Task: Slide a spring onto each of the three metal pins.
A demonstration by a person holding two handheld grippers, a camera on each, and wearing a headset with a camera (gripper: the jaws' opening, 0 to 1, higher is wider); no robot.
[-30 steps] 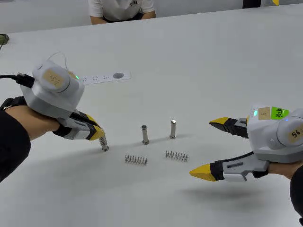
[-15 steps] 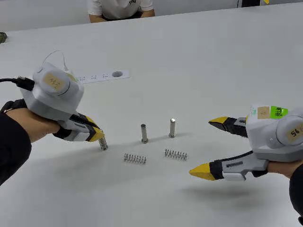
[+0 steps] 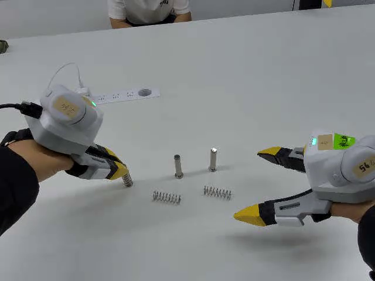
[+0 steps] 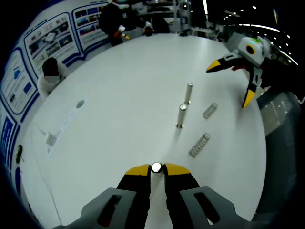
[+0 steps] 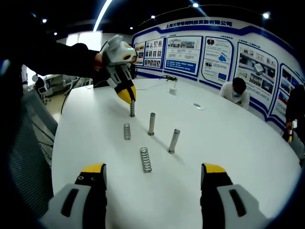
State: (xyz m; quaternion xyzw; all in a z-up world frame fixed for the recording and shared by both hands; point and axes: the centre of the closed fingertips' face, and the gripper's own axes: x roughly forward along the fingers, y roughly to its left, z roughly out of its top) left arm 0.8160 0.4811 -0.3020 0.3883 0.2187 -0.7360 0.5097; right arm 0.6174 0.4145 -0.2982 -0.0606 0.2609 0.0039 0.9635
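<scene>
While left claw point(image 3: 121, 171) pinches coiled spring point(image 3: 127, 180) on metal pin point(image 4: 156, 167) — right claw point(image 3: 258, 184) gapes wide.

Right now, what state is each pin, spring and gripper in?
Left pin: upright, top gripped.
Fitted spring: on left pin.
Middle pin: upright, bare.
Right pin: upright, bare.
Left loose spring: lying flat.
Right loose spring: lying flat.
Left gripper: shut on left pin.
Right gripper: open, empty.
</scene>
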